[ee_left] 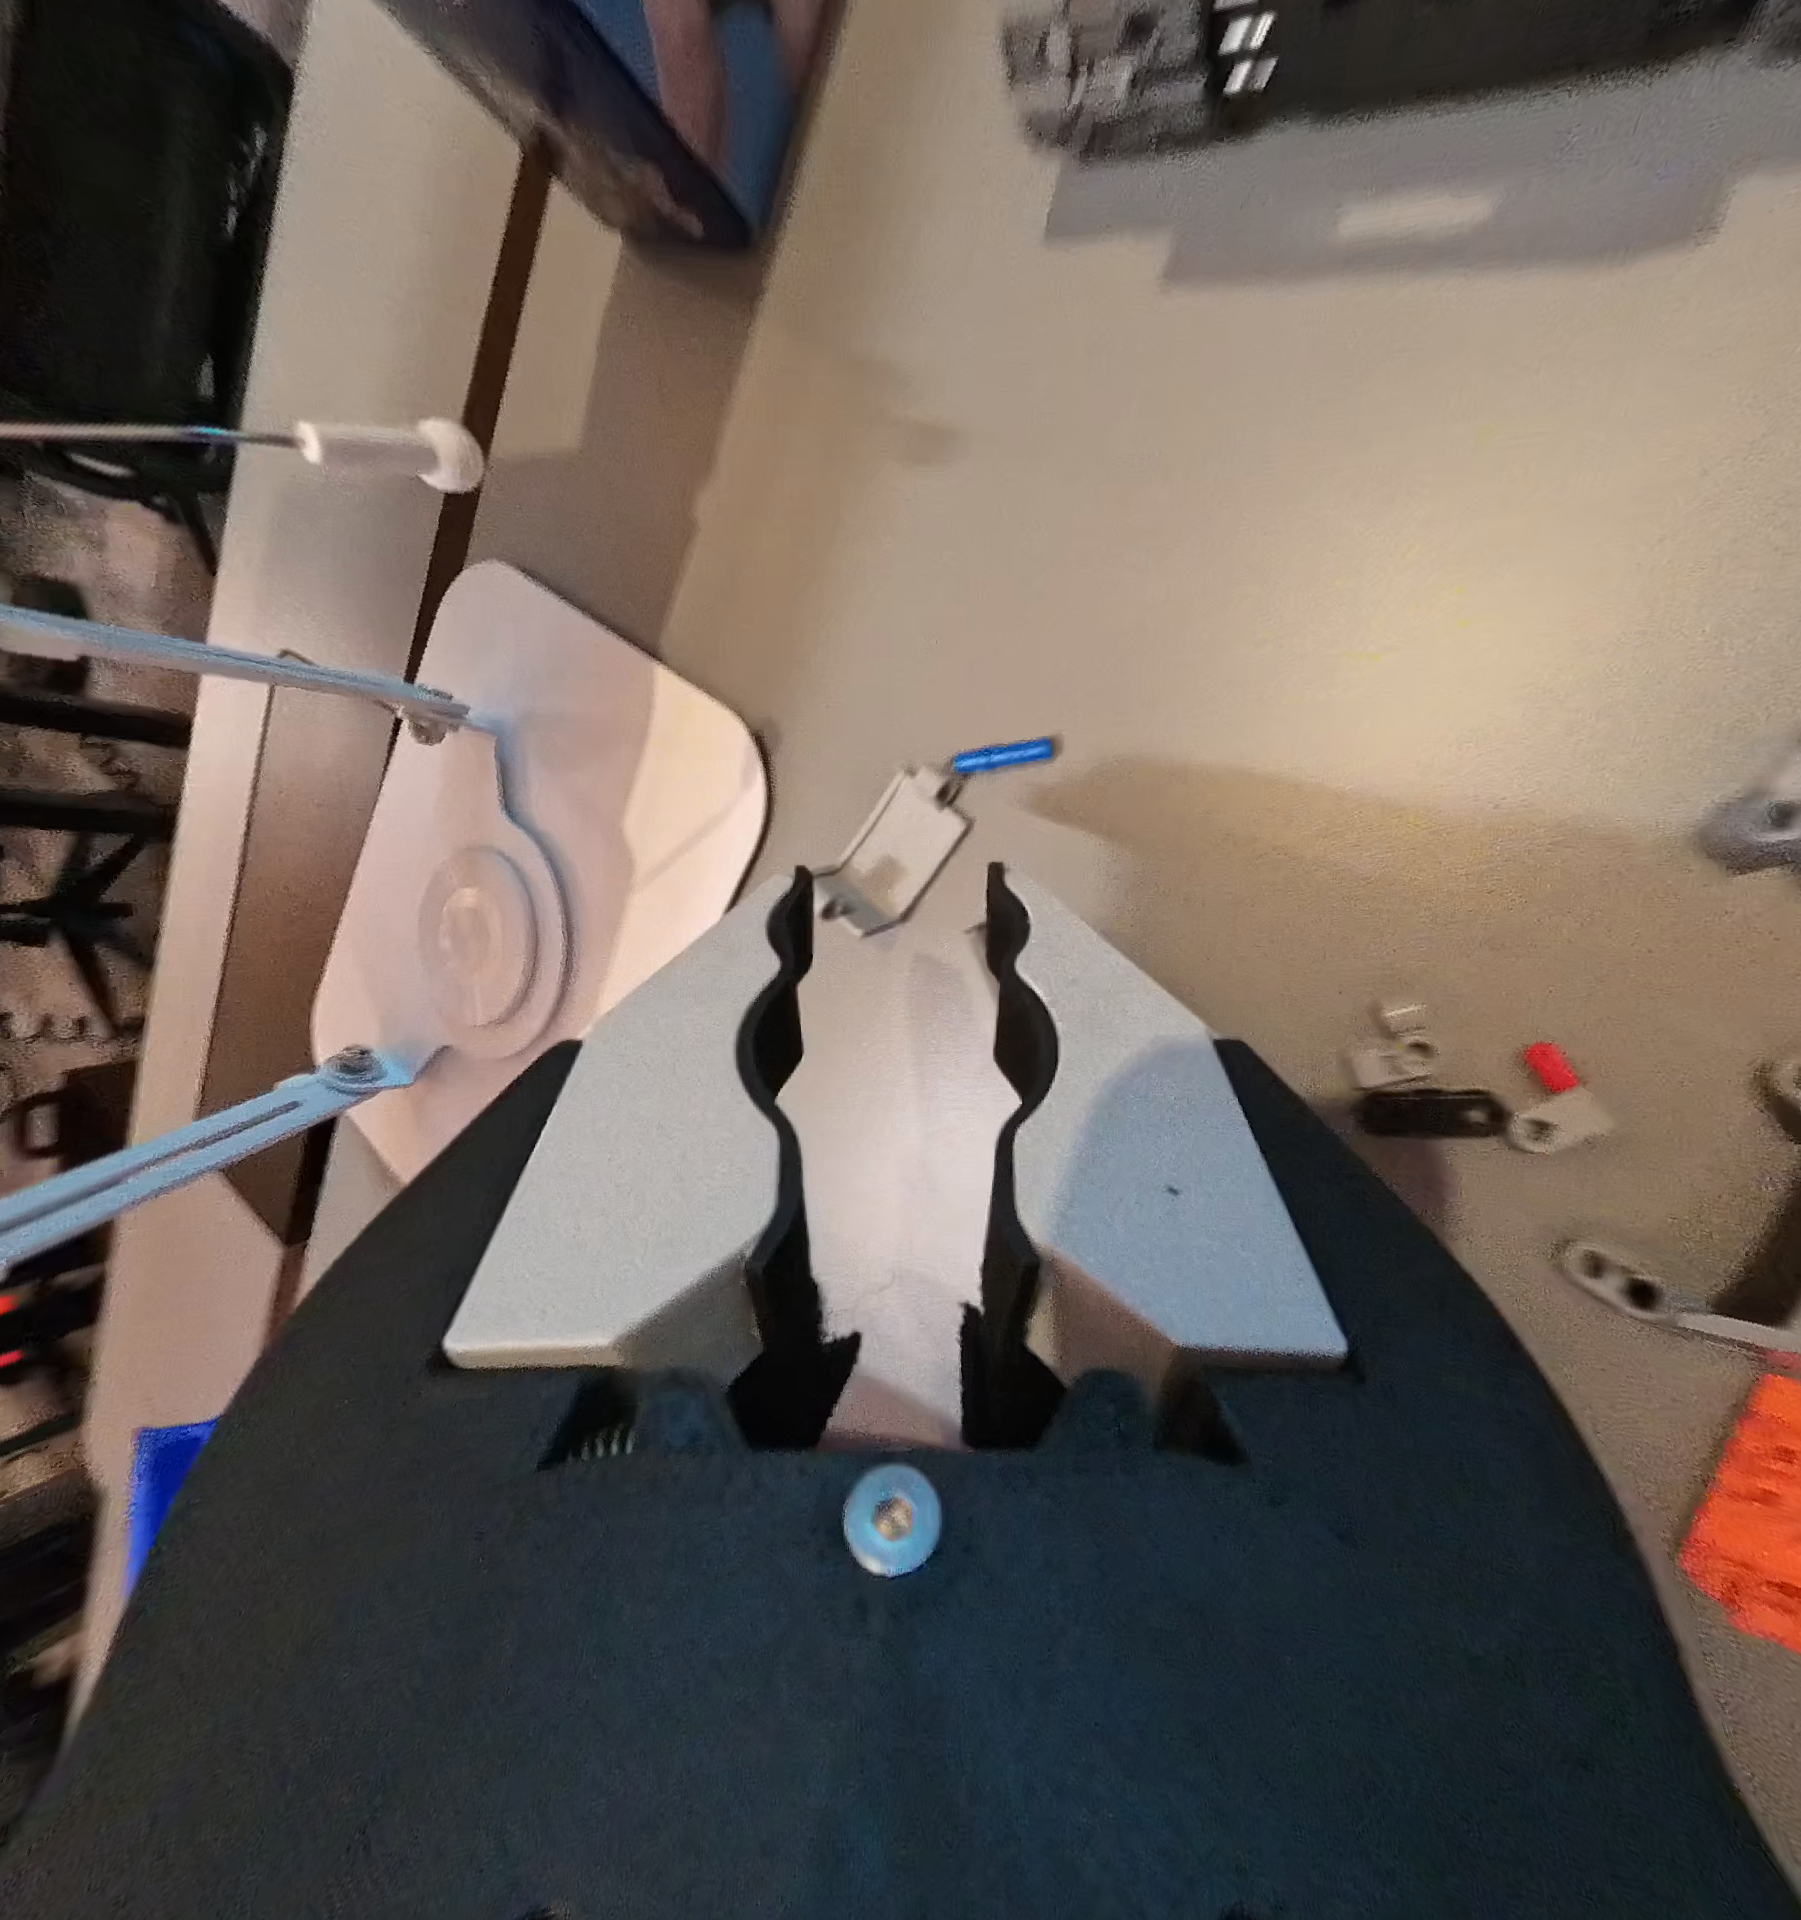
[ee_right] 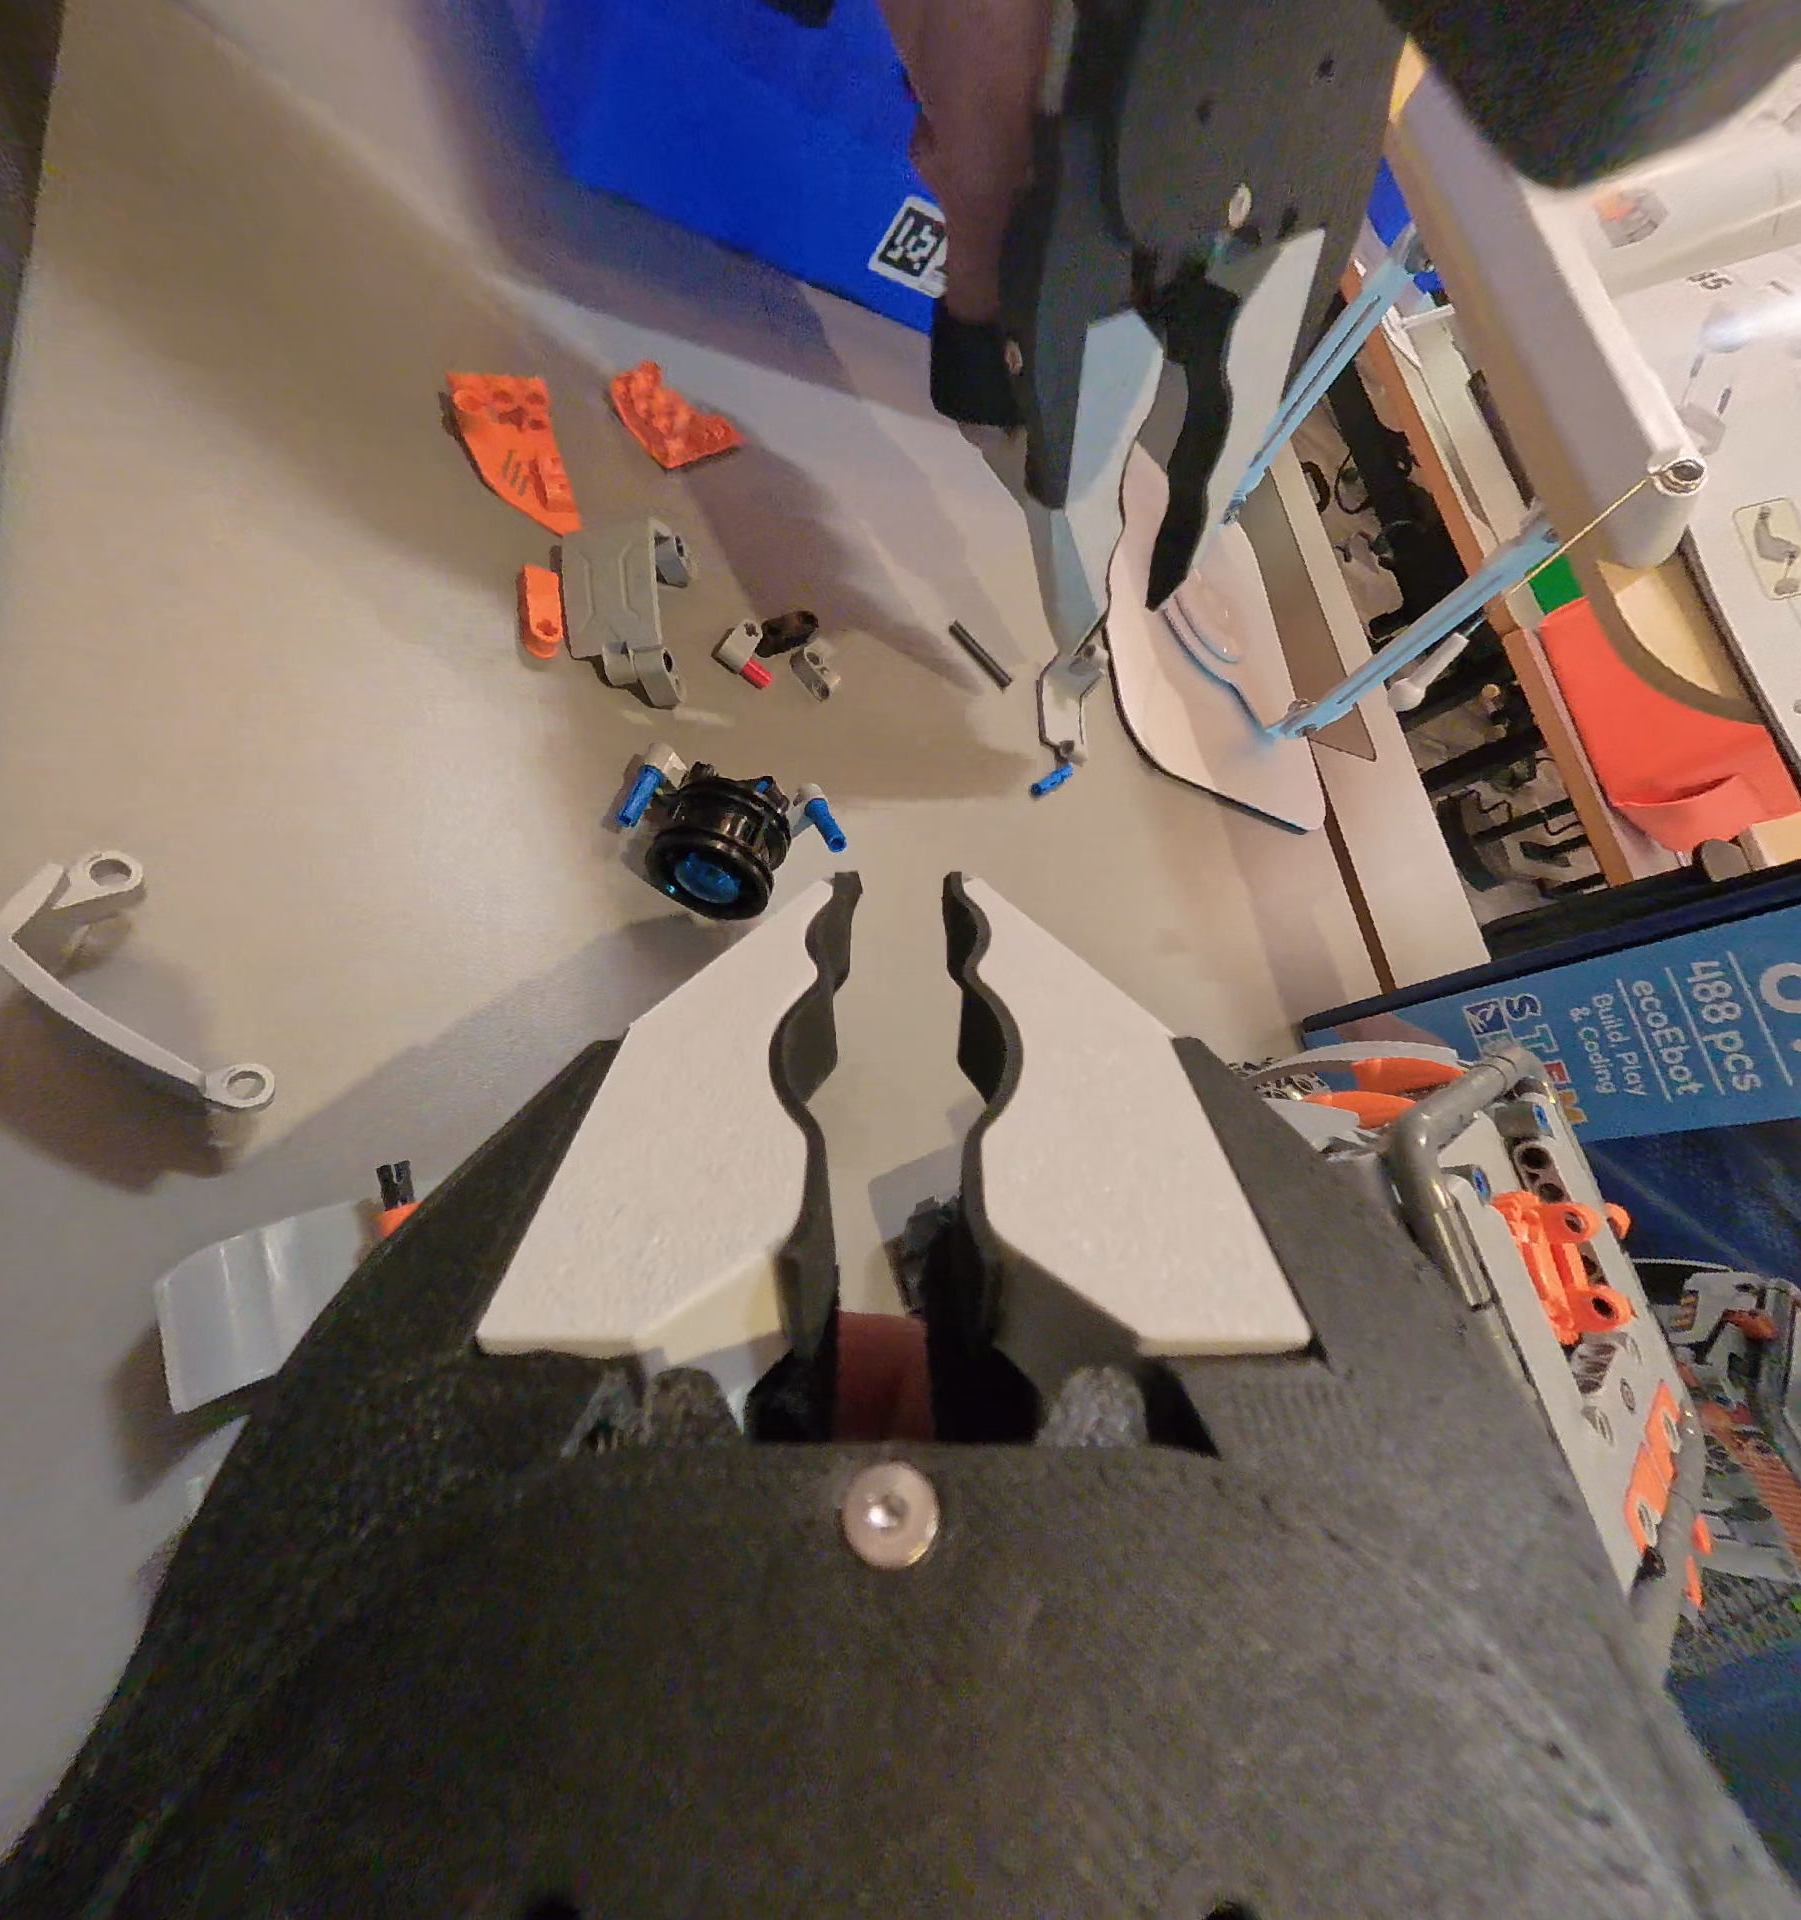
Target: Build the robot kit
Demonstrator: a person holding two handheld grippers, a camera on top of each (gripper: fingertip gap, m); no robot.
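Note:
My left gripper (ee_left: 898, 883) is open and empty, low over the beige table (ee_left: 1291, 540). A small grey panel piece (ee_left: 901, 847) with a blue pin (ee_left: 1005, 753) lies just beyond its fingertips, one corner by the left tip. The right wrist view shows the same gripper (ee_right: 1114, 613) coming in from above, over that piece (ee_right: 1067, 686). My right gripper (ee_right: 901, 883) is open with a narrow gap and holds nothing. Nearest to it is a black wheel hub with blue pins (ee_right: 714, 847), just left of its left fingertip (ee_right: 844, 894).
Loose parts lie on the table: orange wedges (ee_right: 511, 436), a grey panel (ee_right: 615, 603), small connectors (ee_right: 771, 649), a black axle (ee_right: 979, 655), a curved grey arm (ee_right: 117, 966). A white stand base (ee_left: 563, 831) sits at the edge. A blue box (ee_right: 1654, 1029) and a half-built model (ee_right: 1561, 1278) stand right. Some 15 cm of space lies between my two pairs of fingers.

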